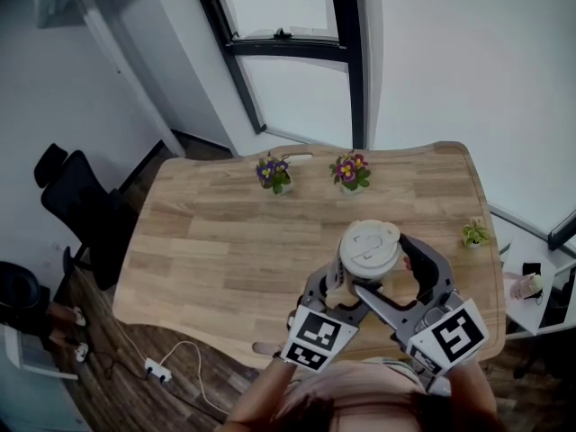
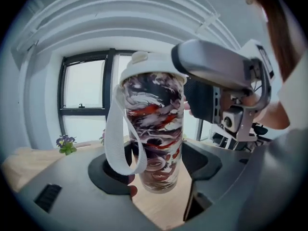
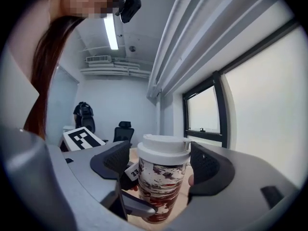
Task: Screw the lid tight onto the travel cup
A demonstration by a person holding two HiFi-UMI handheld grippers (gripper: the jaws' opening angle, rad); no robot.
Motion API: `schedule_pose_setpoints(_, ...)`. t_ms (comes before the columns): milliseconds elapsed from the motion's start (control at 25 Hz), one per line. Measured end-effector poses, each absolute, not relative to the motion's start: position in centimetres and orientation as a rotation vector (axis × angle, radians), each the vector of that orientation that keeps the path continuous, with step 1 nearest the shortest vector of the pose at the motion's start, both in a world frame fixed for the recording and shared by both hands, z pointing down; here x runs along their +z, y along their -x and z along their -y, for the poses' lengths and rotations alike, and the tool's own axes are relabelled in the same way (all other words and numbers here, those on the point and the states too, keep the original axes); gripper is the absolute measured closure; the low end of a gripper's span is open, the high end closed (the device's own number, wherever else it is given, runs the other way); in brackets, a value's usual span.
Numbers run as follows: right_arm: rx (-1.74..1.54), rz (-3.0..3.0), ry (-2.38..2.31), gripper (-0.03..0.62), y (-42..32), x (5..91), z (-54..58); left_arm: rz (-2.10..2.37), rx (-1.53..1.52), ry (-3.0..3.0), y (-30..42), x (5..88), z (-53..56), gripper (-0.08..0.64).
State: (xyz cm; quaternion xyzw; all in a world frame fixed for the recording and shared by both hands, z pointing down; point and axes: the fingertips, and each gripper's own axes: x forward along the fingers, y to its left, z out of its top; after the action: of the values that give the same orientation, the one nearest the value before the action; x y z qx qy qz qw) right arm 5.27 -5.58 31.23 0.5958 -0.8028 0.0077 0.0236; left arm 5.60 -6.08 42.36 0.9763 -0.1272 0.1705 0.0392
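Lid [image 3: 163, 150] sits inside wide-open right claw [image 3: 162, 167]; left claw [image 2: 157, 170] clamps travel cup [image 2: 155, 124].

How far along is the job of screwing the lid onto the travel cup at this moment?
Done: the lid sits on the travel cup, which the left gripper holds above the table. In hand: the right gripper flanks the lid with its jaws, a small gap on one side, so no firm grip yet. Left: clamp the lid and twist it tight; how far it is threaded cannot be seen.
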Motion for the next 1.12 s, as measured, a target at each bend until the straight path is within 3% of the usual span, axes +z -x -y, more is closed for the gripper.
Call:
schedule_pose_setpoints(560,0.232,2.811,-1.623,0.233,-5.6,28.1,4.3,-0.02,0.339,-3.054,-4.5,39.7,2.3,0.242)
schedule_pose_setpoints(1120,0.179,2.489,-2.057,0.233,-6.7,30.0,5.7,0.475,0.507,-3.133,-5.2,41.5,4.9,0.244)
